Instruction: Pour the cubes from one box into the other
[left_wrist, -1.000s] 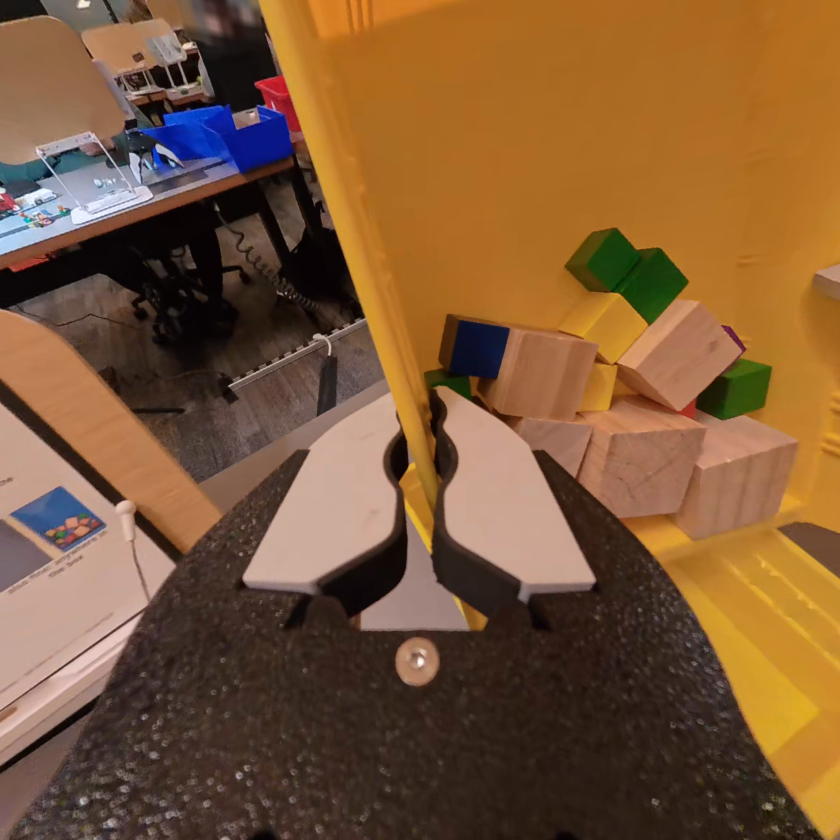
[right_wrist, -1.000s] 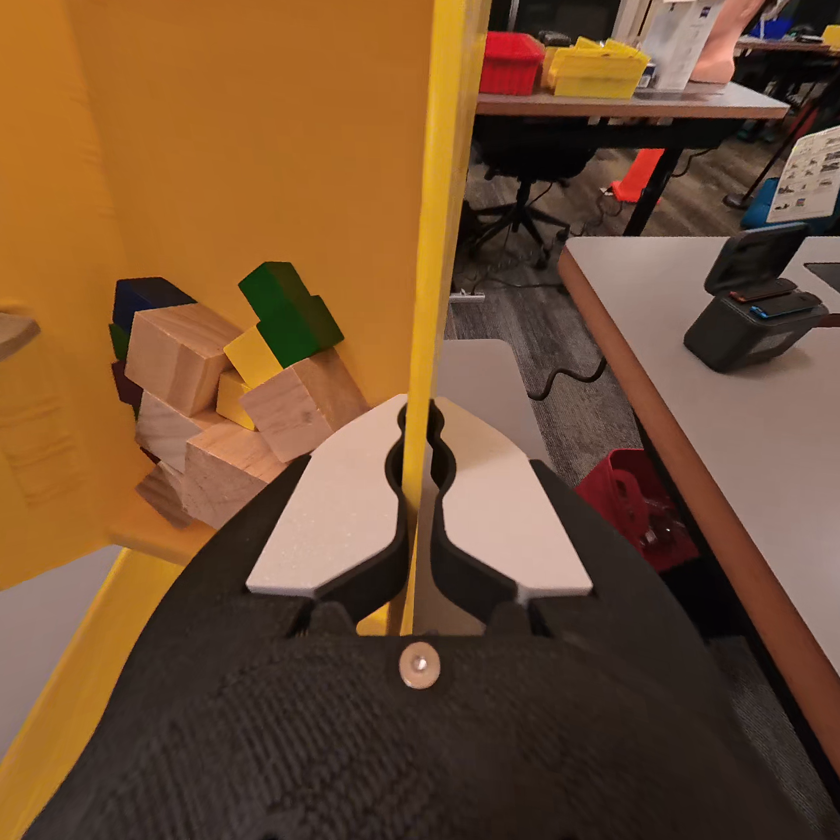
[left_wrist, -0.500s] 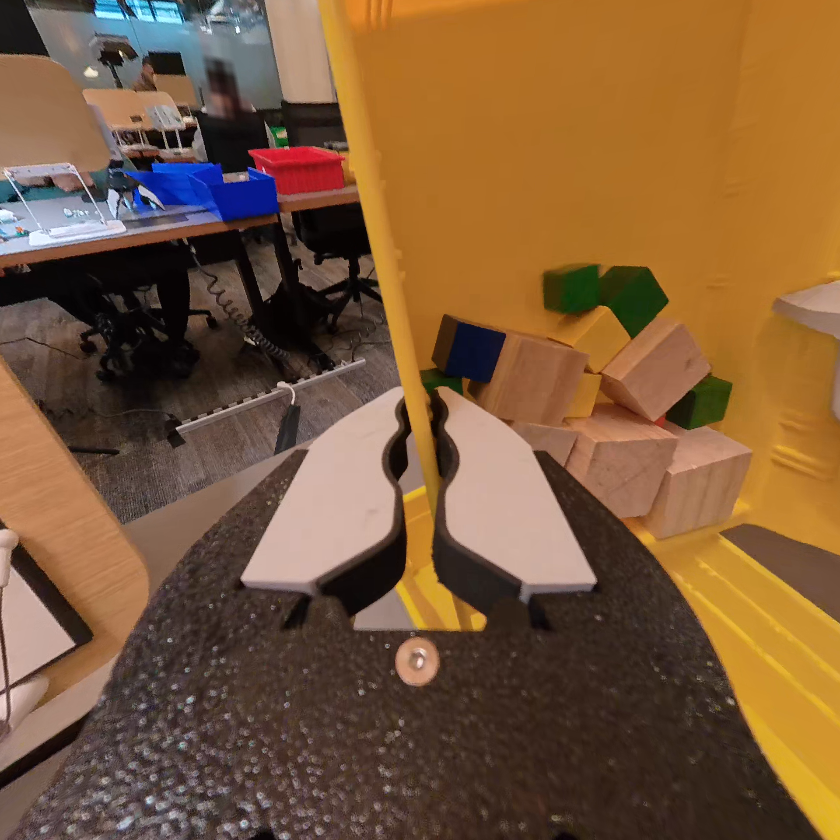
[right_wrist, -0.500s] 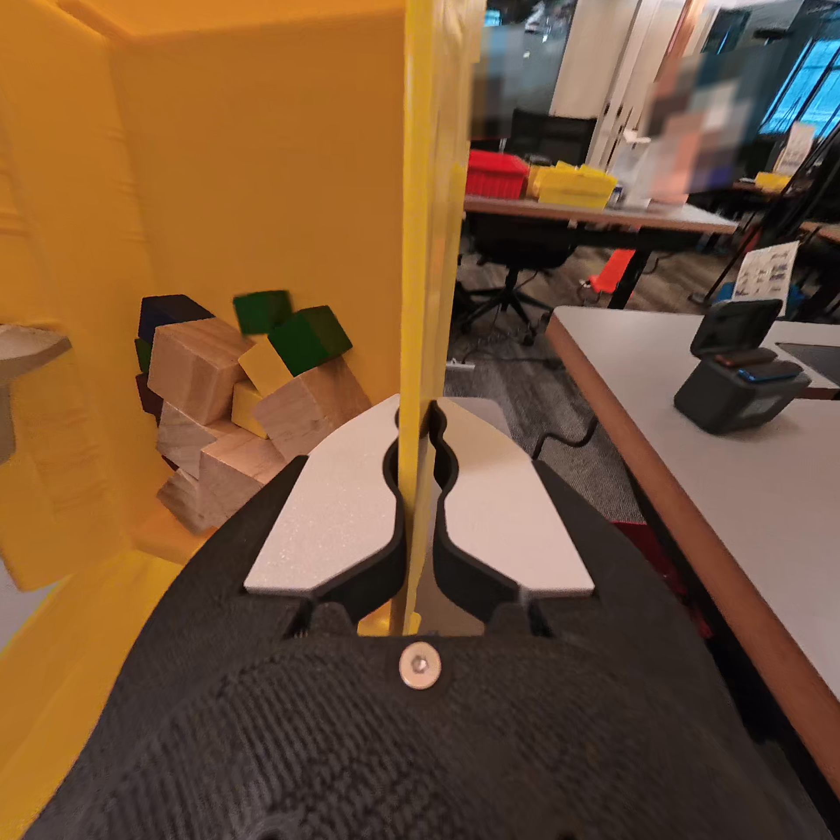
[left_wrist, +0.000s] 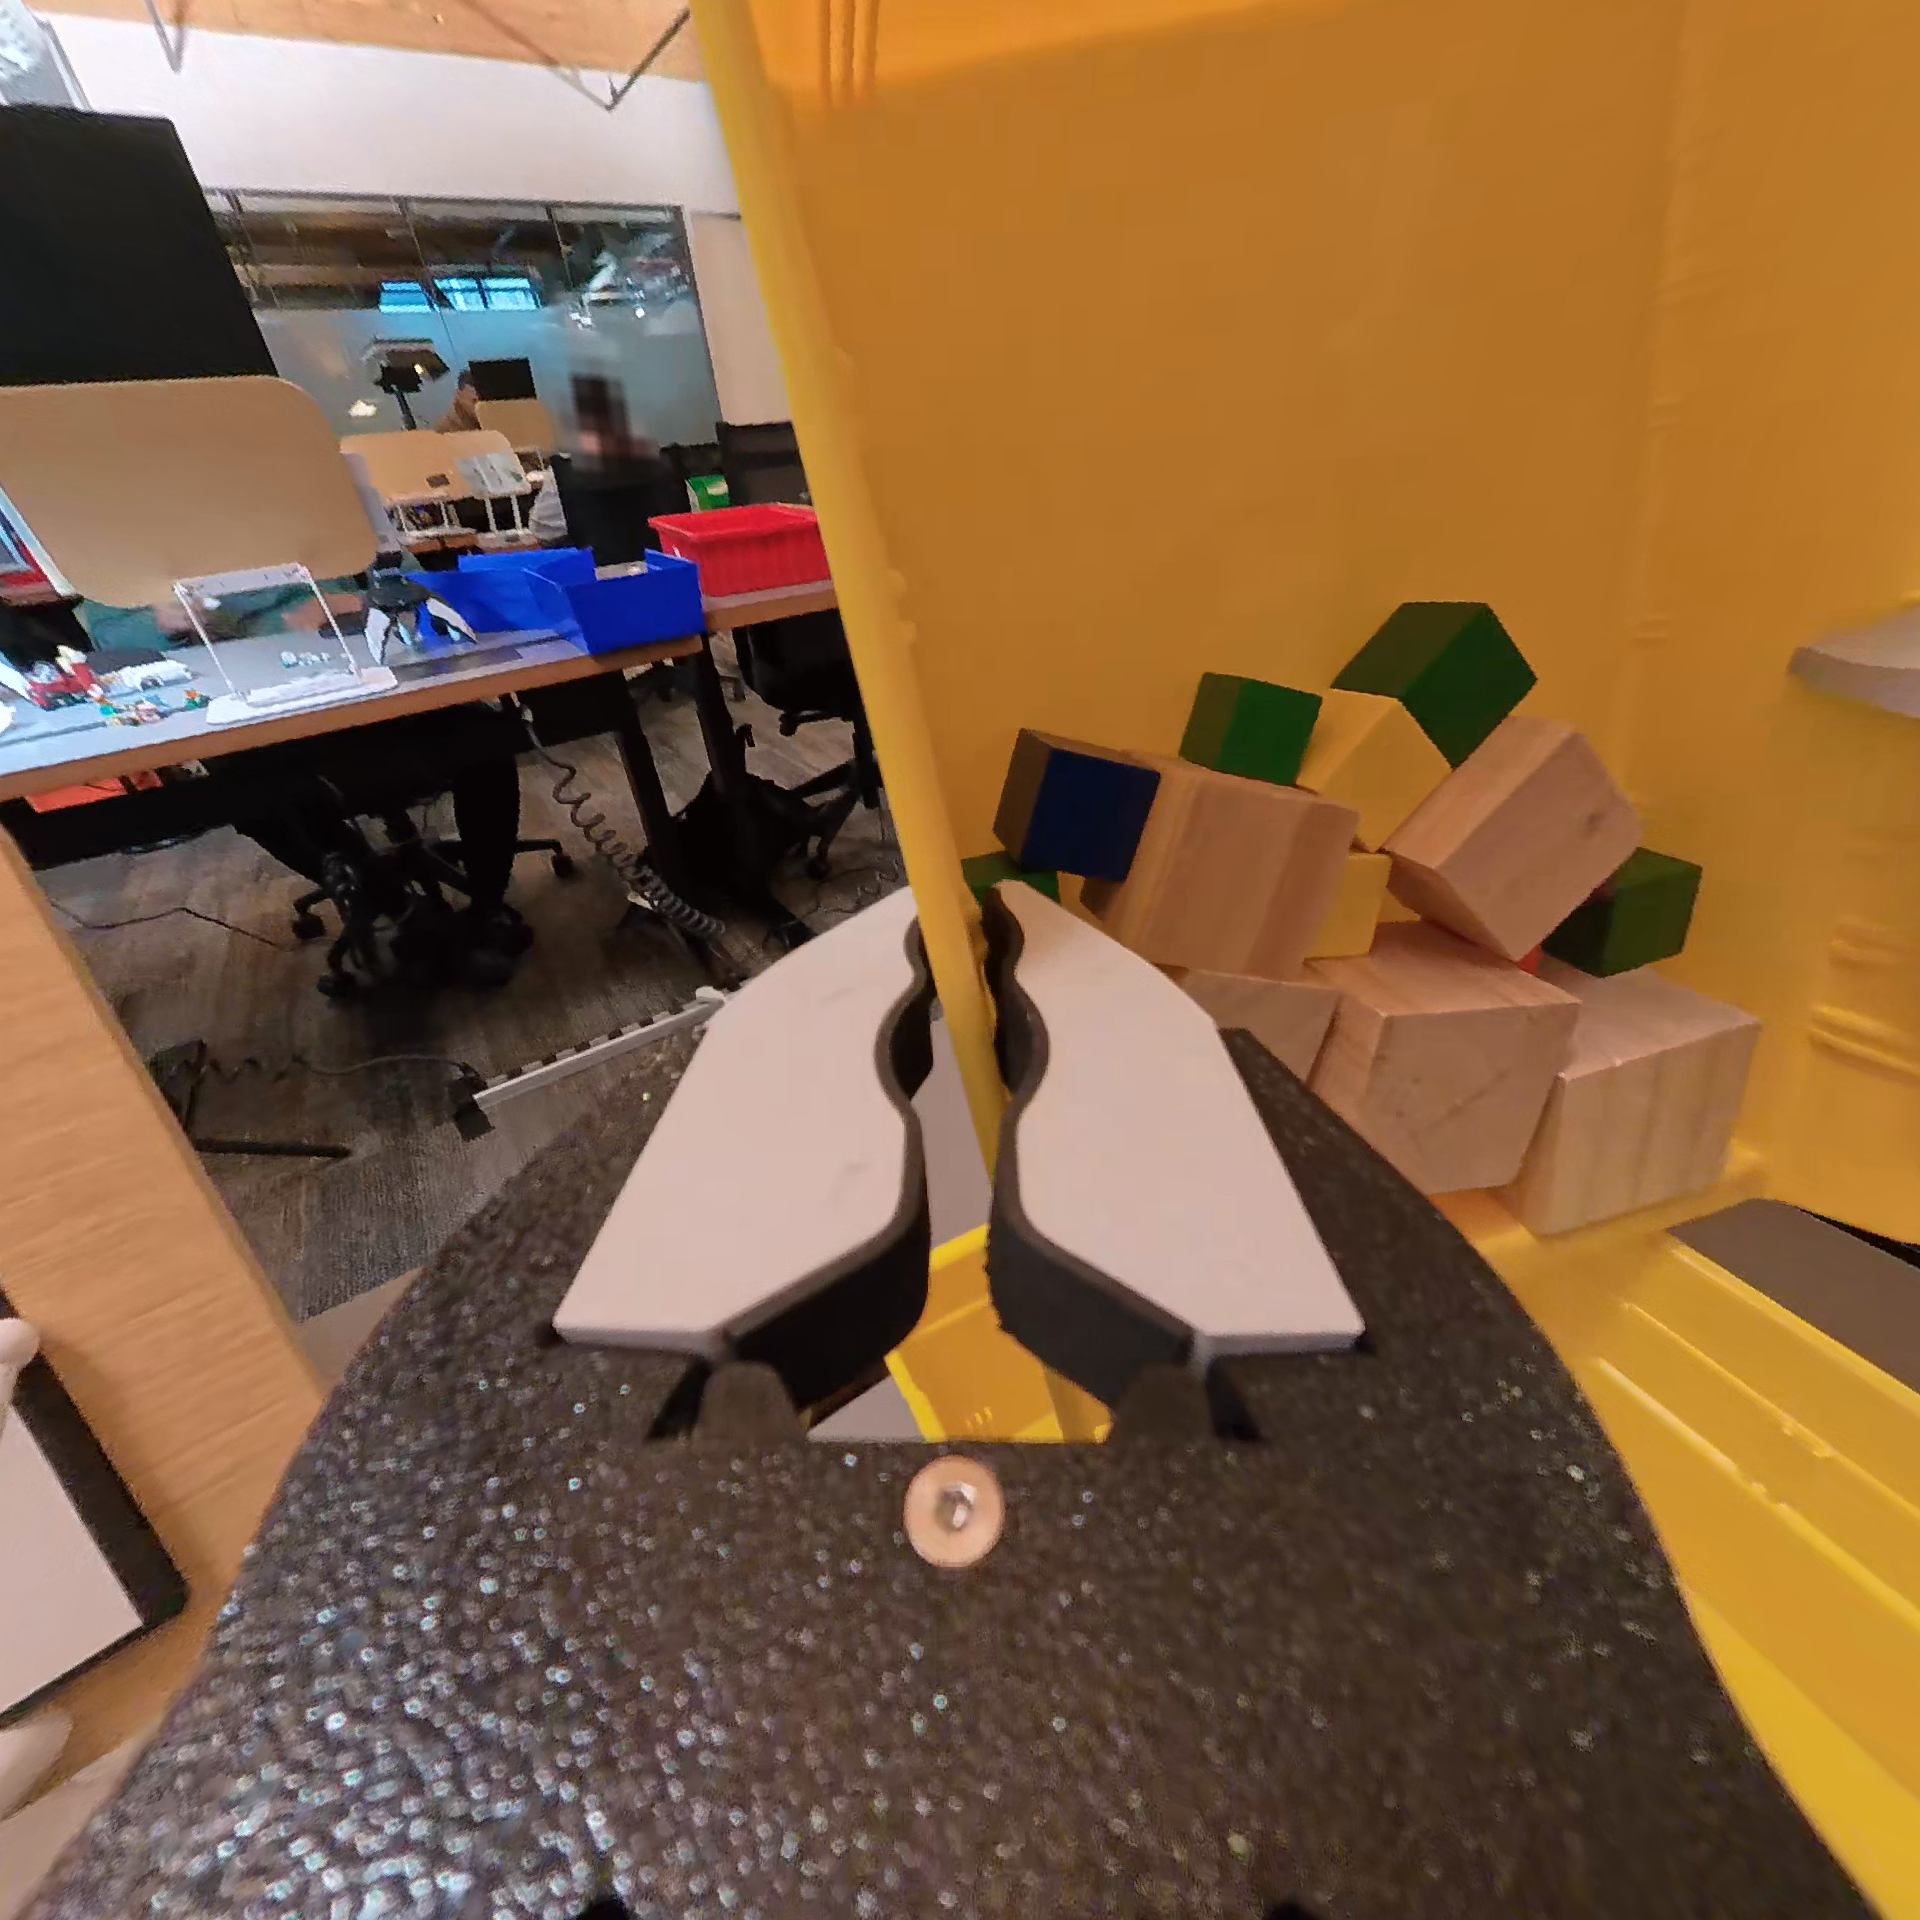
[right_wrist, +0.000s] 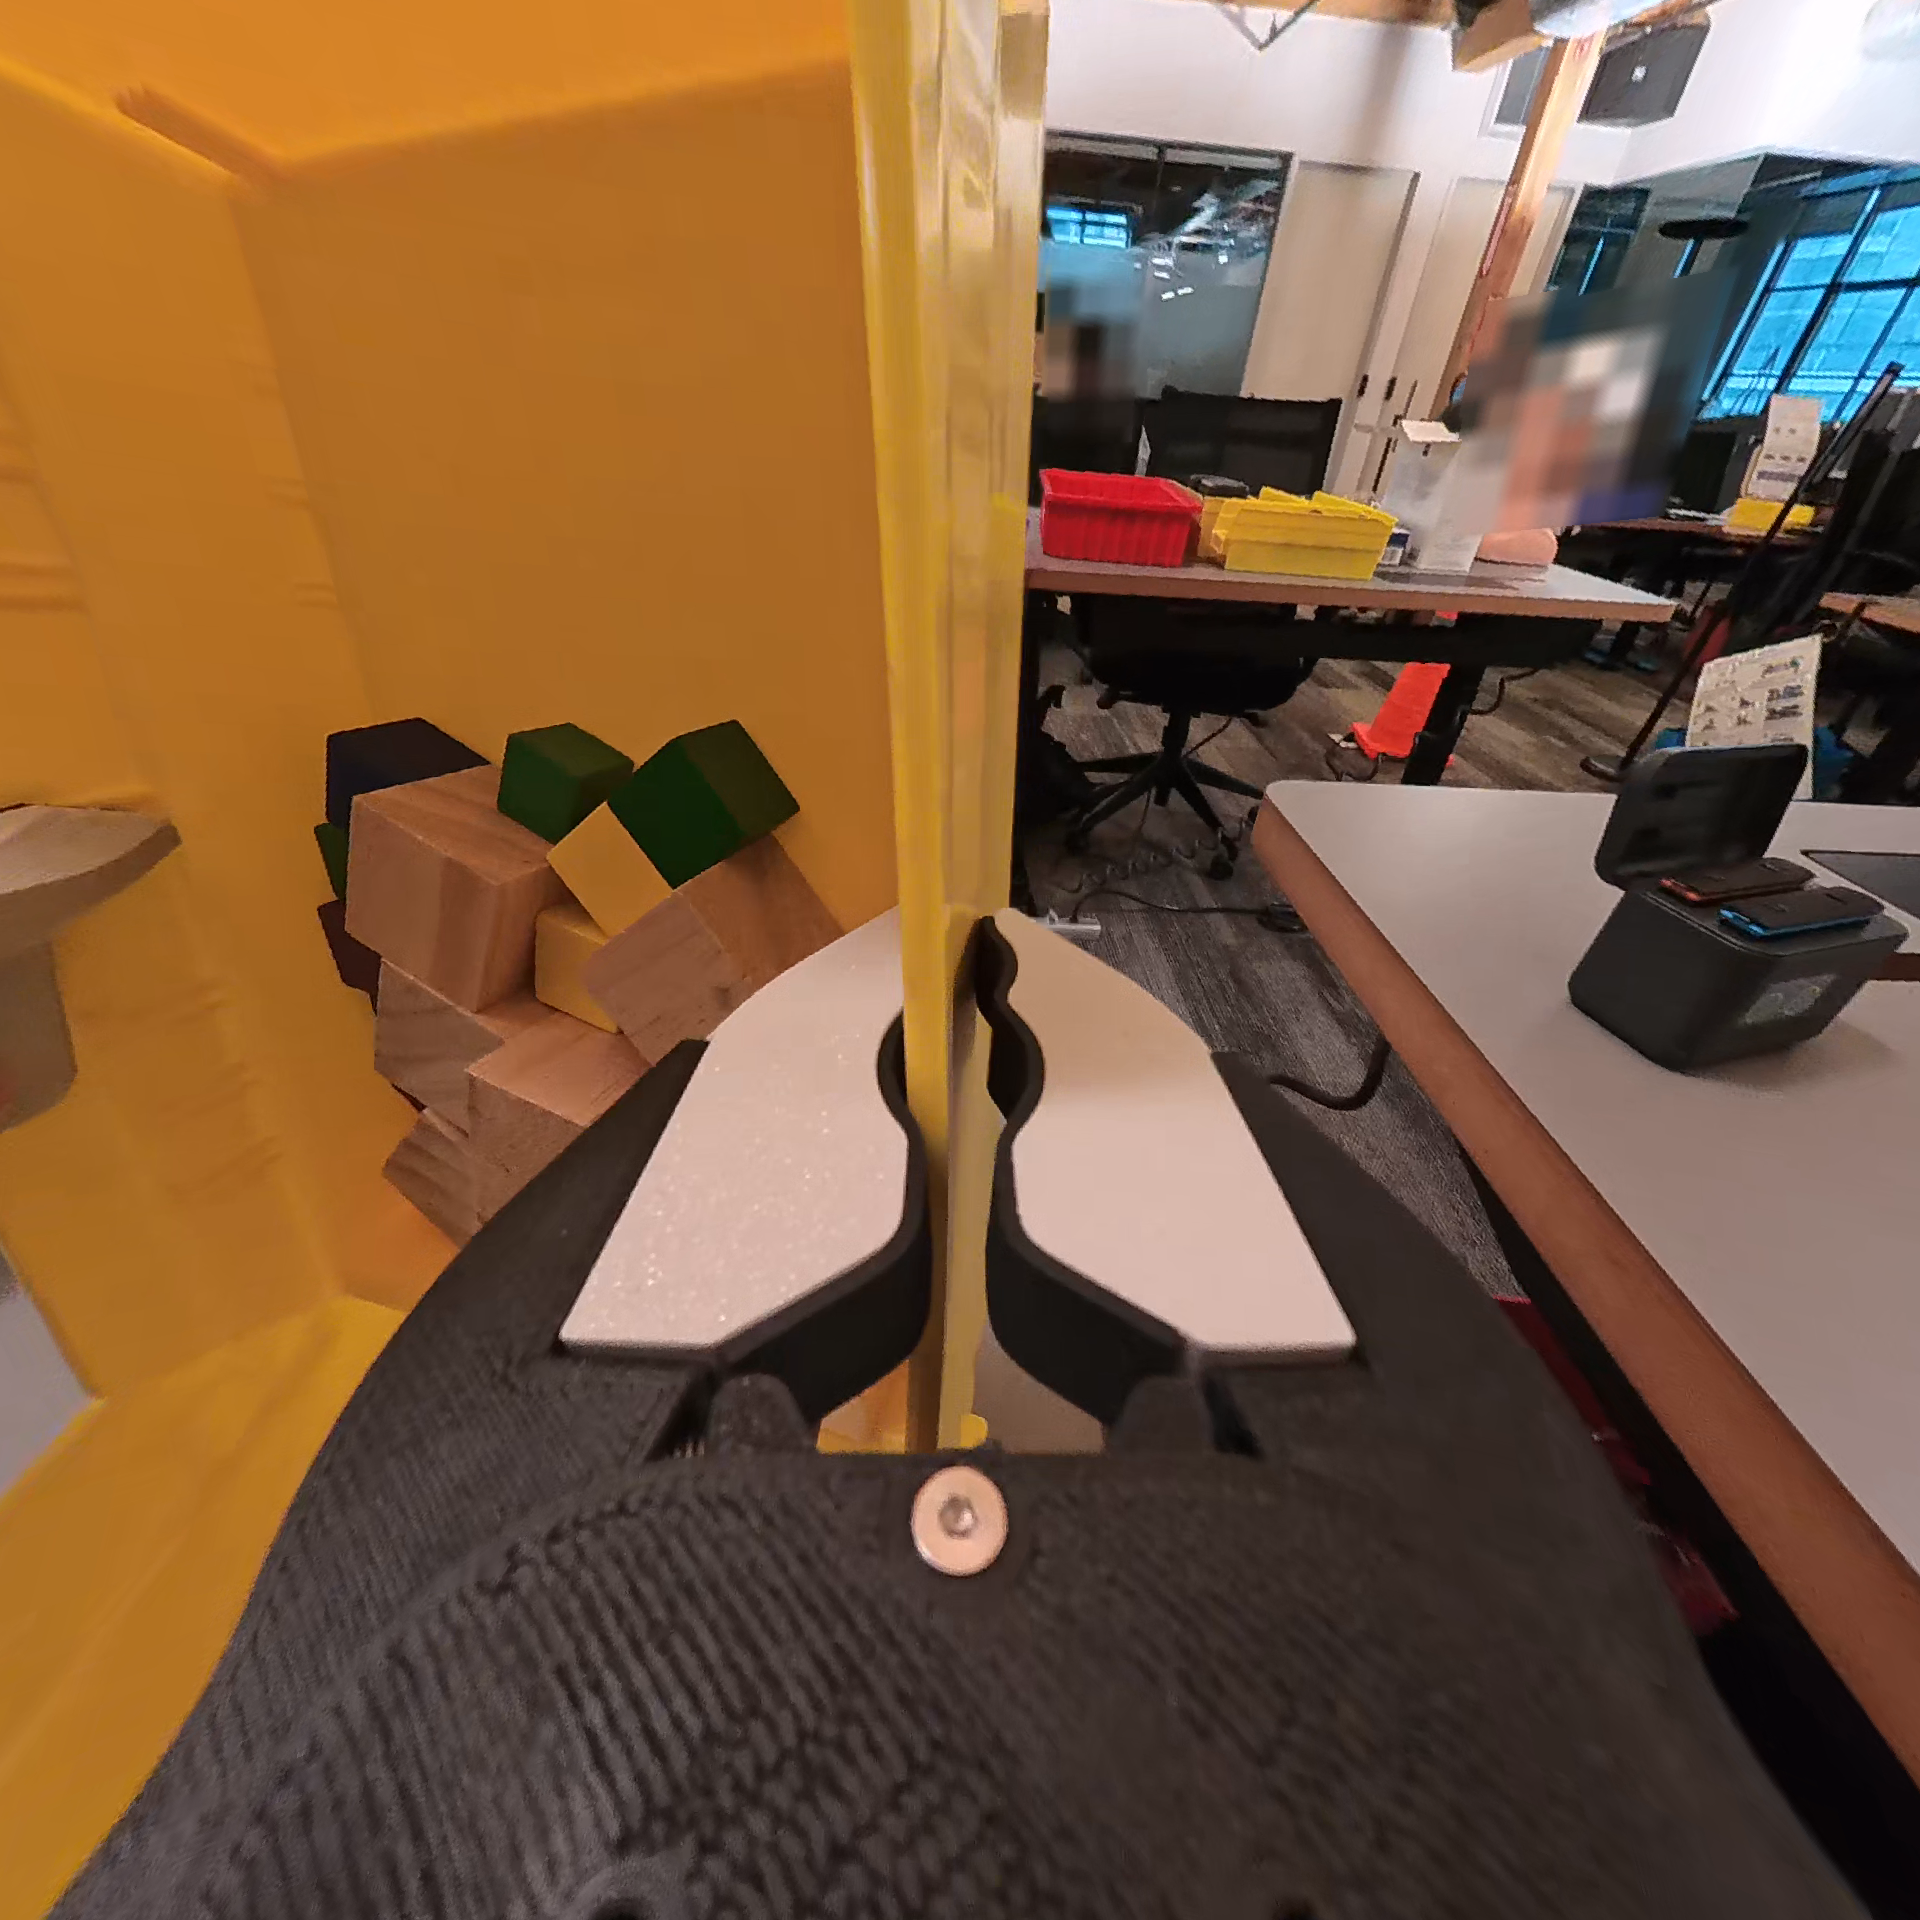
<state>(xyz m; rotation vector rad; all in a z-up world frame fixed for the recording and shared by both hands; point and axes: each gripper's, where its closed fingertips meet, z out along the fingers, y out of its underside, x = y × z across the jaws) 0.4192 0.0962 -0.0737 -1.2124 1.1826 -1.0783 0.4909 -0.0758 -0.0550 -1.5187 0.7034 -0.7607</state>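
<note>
Now cubes (left_wrist: 1382, 935) beyond left gripper (left_wrist: 961, 925)

Your left wrist camera is looking forward over the left tool (left_wrist: 961, 935), very close to the yellow box (left_wrist: 1247, 416) on its right. Your right wrist camera is looking forward over the right tool (right_wrist: 961, 935), the box (right_wrist: 571, 468) on its left. Both are sharing the cubes (left_wrist: 1403, 935) (right_wrist: 520, 935) inside.

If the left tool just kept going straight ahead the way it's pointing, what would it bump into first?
The left tool is already clamped on the yellow box's wall, so it would slide along that wall. Its inner finger would probably meet the blue cube first, though depth is unclear.
</note>
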